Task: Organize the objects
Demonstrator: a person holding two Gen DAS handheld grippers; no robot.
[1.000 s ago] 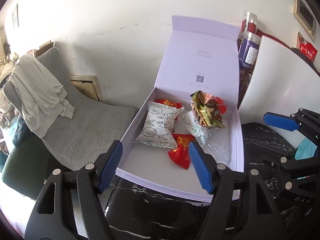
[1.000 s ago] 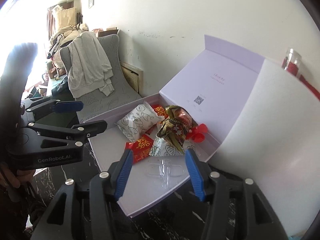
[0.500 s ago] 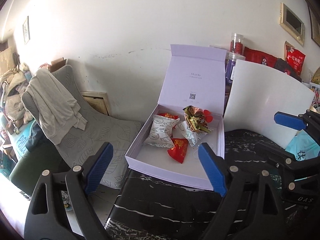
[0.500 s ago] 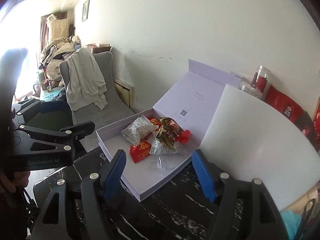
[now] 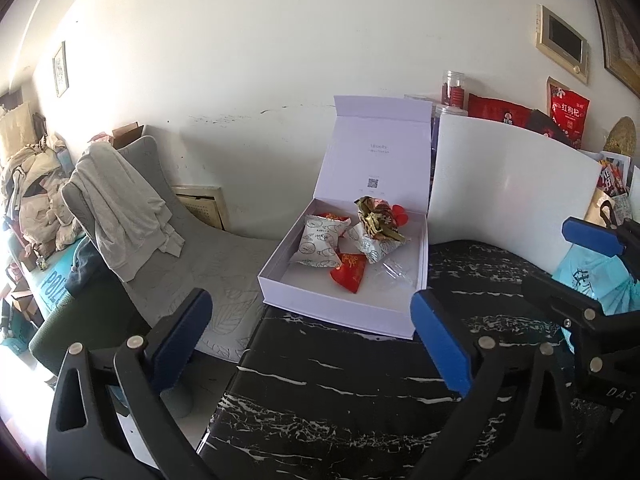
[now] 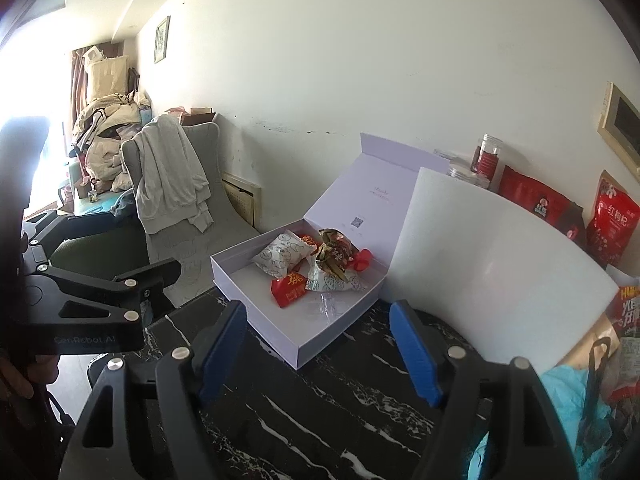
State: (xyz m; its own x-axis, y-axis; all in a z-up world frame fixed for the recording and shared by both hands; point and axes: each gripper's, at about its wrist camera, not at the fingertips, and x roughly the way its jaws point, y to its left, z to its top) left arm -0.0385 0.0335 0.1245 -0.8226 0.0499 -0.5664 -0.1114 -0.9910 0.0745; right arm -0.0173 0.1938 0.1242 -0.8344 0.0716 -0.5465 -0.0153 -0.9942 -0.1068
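Your left gripper (image 5: 308, 324) stands wide, its jaws having just been opening, with nothing between them. The box (image 5: 336, 316) lies ahead of and beyond the fingertips, apart from them, on the black marble table (image 5: 340, 392); its near wall shows in the gap between your blue pads (image 5: 438, 344). Inside it, farther off, lie a white packet (image 5: 318, 242), a red packet (image 5: 350, 272), a gold-wrapped bundle (image 5: 376, 220) and a clear plastic piece (image 5: 394, 270).

Your right gripper (image 6: 320, 340) is partly spread, its jaws also having just been opening, and holds nothing. The box's near corner (image 6: 298, 354) sits between and just beyond its fingertips, not touching. The lid (image 6: 372, 196) stands upright, beside a white board (image 6: 492, 264) to the right of the fingers.
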